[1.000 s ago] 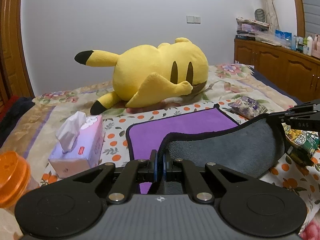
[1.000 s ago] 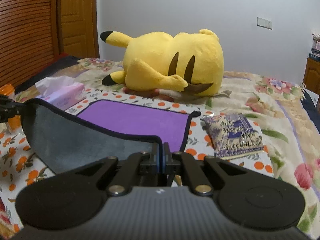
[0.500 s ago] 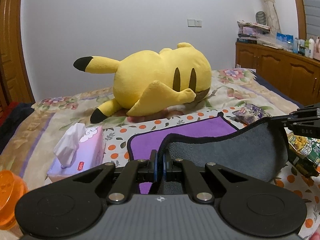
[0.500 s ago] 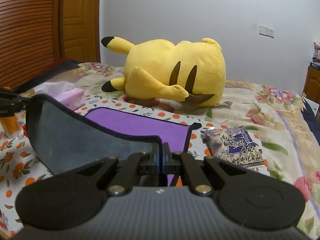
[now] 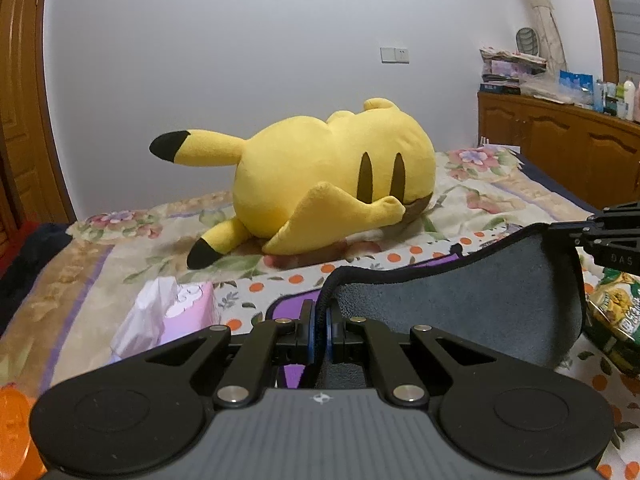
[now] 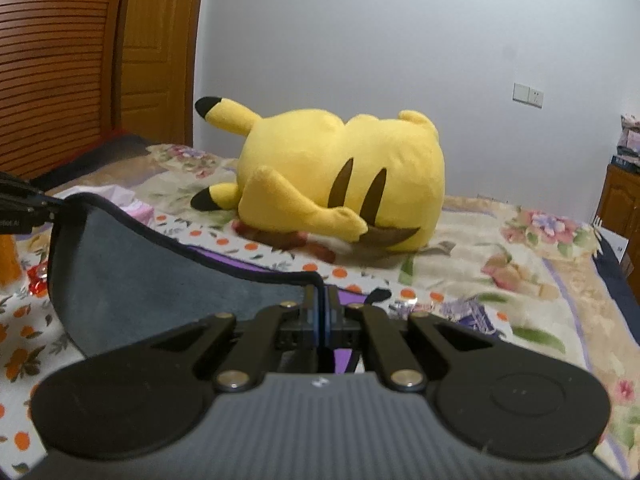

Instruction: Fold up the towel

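Observation:
The towel (image 5: 460, 304) is purple on one face and grey on the other, with a black hem. My left gripper (image 5: 319, 320) is shut on its near left corner. My right gripper (image 6: 320, 308) is shut on its near right corner. The near edge hangs lifted between them with the grey face toward me (image 6: 160, 280). The far part lies purple side up on the bed, mostly hidden behind the lifted part. The right gripper shows at the right of the left wrist view (image 5: 600, 236); the left gripper shows at the left of the right wrist view (image 6: 24, 208).
A big yellow plush toy (image 5: 332, 196) lies on the bed just beyond the towel. A pink tissue box (image 5: 176, 316) is on the left, an orange container (image 5: 12, 420) nearer left. Snack packets (image 5: 616, 312) lie on the right. A wooden cabinet (image 5: 560, 152) stands far right.
Both grippers have risen and moved forward with the towel's near edge. More of the purple face is now hidden behind the lifted grey part, and the plush toy looms closer.

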{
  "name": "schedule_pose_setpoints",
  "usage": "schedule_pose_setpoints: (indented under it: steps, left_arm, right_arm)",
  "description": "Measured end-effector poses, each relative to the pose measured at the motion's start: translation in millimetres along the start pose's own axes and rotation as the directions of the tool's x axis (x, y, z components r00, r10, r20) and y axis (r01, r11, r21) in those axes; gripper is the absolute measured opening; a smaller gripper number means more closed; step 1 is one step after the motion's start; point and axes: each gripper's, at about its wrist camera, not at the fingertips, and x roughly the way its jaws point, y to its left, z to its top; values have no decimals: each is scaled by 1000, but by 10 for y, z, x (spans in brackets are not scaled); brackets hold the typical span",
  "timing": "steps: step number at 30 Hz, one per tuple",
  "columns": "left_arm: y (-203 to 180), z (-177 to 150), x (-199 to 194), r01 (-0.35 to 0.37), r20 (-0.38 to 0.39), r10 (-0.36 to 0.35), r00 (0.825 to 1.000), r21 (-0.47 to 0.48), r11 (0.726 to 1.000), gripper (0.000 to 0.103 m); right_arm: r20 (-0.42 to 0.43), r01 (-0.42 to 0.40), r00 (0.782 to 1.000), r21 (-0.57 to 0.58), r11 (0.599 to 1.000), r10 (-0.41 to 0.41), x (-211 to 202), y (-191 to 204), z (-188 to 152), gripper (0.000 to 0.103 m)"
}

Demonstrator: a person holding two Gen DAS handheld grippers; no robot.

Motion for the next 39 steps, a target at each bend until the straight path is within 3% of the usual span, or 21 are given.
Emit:
schedule_pose_setpoints:
  steps: [24,39]
  left_arm:
    - [108,368,413,-86,29,86,996,16,996,6]
    - [137,299,919,-161,-7,161,987,7,987,6]
  right_arm:
    - [39,82,996,-85,993,-79,473,-49,259,3]
    - [-23,116,993,-131,985,-120,991,3,287,3]
